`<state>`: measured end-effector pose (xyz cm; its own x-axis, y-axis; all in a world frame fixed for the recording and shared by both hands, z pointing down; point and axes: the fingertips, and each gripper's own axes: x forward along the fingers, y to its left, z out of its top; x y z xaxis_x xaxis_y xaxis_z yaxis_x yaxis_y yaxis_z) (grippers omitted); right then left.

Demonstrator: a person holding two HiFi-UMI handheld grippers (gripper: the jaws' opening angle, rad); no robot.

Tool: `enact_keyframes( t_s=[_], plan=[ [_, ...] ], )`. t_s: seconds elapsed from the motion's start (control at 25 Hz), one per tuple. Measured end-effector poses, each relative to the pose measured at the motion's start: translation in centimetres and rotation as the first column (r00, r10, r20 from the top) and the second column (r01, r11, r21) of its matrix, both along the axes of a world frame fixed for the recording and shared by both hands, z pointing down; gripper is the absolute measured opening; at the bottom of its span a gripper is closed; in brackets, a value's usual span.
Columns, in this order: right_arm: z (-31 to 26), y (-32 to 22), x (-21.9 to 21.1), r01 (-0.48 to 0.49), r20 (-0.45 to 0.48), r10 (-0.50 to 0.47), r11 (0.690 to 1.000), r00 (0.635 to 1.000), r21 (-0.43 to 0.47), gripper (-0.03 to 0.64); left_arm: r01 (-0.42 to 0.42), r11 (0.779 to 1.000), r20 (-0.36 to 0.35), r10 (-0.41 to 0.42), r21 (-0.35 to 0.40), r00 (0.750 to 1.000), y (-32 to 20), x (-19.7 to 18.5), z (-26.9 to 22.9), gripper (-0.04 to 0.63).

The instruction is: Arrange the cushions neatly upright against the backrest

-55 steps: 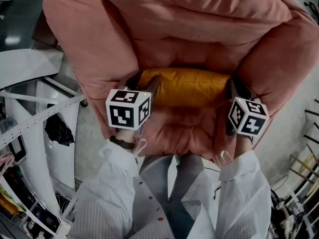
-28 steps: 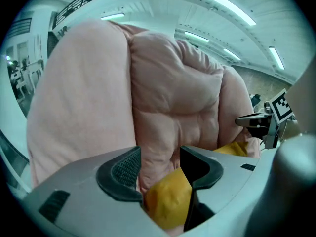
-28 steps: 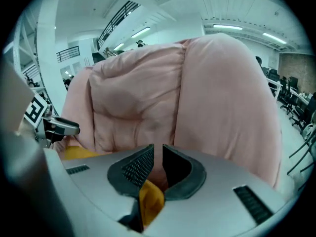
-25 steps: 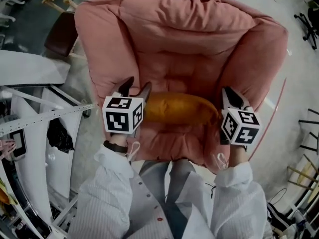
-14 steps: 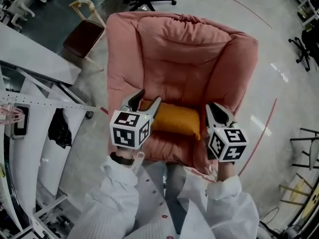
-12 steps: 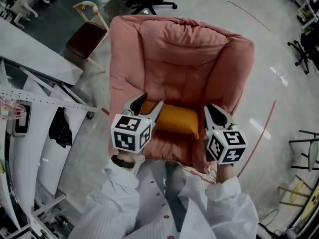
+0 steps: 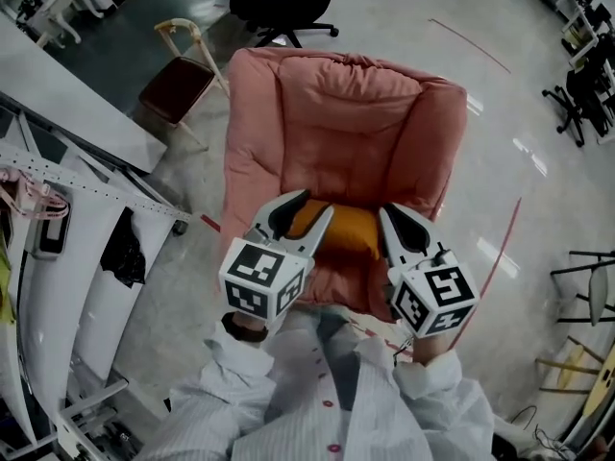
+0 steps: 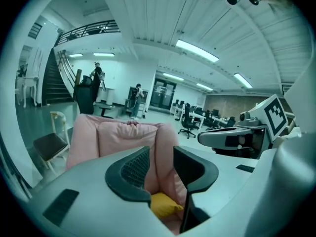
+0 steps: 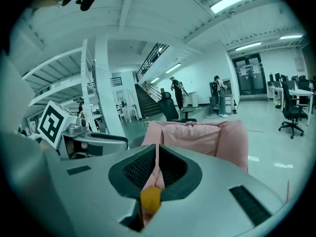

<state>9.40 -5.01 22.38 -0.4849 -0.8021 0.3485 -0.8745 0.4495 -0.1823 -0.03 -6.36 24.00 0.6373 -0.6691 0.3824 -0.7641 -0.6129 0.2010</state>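
Both arms out front, tools level and side by side.
The left tongs [image 7: 307, 206] are half apart, jaws just closing on empty air; the right tongs [image 7: 389, 211] are pressed together.

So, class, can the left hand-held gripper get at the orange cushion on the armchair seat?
Probably yes. The left hand-held gripper hangs apart from the orange cushion, its jaws just closed partway with nothing between them, and nothing blocks the way down to the armchair seat.
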Motion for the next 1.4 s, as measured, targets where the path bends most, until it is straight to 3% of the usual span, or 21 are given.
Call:
enact_keyframes(
  t_s=[0.36, 0.72, 0.92, 1.4],
  plan=[
    [-6.8, 4.0, -3.2, 0.049, 0.024, -0.053, 0.99, 0.998, 0.131, 0.018, -0.036, 0.988, -0.054, 0.045, 0.149, 0.998, 3.6, -1.1, -7.6, 0.072],
    [-11.0, 7.2, -4.9, 0.09, 0.014, -0.096, 0.971, 0.995, 0.219, 0.014, -0.05, 0.972, -0.077, 0.069, 0.231, 0.995, 6.3, -1.5, -11.7, 0.012],
    [-11.4, 8.2, -5.0, 0.107, 0.002, -0.11, 0.968, 0.994, 0.226, 0.014, -0.053, 0.968, -0.113, 0.083, 0.246, 0.99, 7.3, -1.4, -12.8, 0.011],
    [-12.4, 9.3, -4.8, 0.126, -0.021, -0.125, 0.962, 0.992, 0.243, 0.012, -0.073, 0.964, -0.12, 0.107, 0.256, 0.987, 8.4, -0.2, -13.1, 0.011]
  ],
)
